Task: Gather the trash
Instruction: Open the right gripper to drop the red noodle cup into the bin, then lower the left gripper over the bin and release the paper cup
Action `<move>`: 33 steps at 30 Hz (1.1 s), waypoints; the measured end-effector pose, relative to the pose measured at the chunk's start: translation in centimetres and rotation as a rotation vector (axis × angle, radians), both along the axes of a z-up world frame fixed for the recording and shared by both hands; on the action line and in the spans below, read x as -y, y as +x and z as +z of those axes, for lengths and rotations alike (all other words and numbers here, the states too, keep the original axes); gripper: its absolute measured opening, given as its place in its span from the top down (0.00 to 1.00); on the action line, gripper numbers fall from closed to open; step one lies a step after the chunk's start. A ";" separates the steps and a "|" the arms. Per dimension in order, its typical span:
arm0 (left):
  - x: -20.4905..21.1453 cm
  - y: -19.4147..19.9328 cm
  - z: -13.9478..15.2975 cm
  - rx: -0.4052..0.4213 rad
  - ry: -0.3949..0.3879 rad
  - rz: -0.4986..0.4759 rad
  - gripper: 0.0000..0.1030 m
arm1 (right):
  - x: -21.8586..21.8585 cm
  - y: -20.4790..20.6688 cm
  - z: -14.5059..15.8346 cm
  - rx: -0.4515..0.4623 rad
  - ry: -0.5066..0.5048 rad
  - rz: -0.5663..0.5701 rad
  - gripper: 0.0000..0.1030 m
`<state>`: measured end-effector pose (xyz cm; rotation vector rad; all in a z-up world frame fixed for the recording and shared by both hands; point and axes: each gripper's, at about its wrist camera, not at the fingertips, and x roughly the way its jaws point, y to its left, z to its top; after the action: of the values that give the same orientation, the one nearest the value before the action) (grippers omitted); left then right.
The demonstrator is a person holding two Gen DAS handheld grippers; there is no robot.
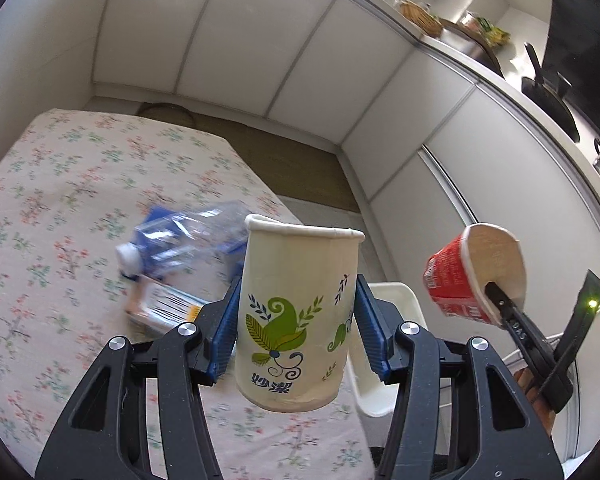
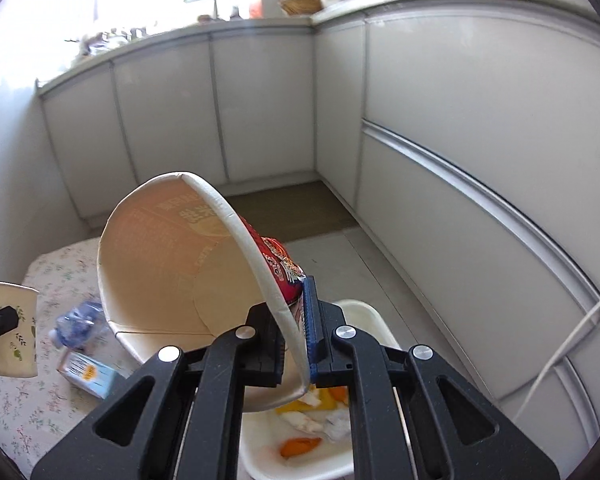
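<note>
My left gripper point(image 1: 296, 328) is shut on a white paper cup point(image 1: 296, 316) with a green leaf print, held upright above the floral table point(image 1: 60, 208). My right gripper point(image 2: 296, 344) is shut on the rim of a red instant-noodle cup point(image 2: 172, 264), tilted on its side above a white bin point(image 2: 300, 456) that holds orange and white scraps. The noodle cup also shows in the left wrist view point(image 1: 472, 276), right of the paper cup. A crushed clear bottle point(image 1: 180, 236) with a blue label and a small carton point(image 1: 160, 308) lie on the table.
White cabinet doors point(image 2: 460, 160) curve around the back and right. The countertop point(image 1: 480, 52) above carries baskets, jars and dark cookware. A brown mat point(image 1: 292, 164) lies on the floor past the table. The white bin point(image 1: 384, 368) stands at the table's right edge.
</note>
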<state>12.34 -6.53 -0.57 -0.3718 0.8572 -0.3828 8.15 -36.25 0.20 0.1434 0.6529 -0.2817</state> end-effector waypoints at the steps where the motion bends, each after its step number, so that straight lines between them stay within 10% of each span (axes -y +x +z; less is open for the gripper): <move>1: 0.9 0.0 -0.1 -0.005 0.002 -0.013 0.51 | 0.5 -0.1 -0.3 -0.015 0.006 -0.012 0.87; 11: 9.2 0.1 0.3 0.002 0.046 -0.126 0.50 | 4.9 -2.1 0.0 0.032 0.028 -0.107 0.38; 33: 23.4 2.8 -0.1 0.010 0.103 -0.317 0.47 | 12.6 -5.6 -0.6 0.050 0.041 -0.344 0.17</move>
<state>15.12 -29.93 -0.68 -0.1371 0.9245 -0.6305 2.51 -48.85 -0.45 0.3020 0.5829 -0.5940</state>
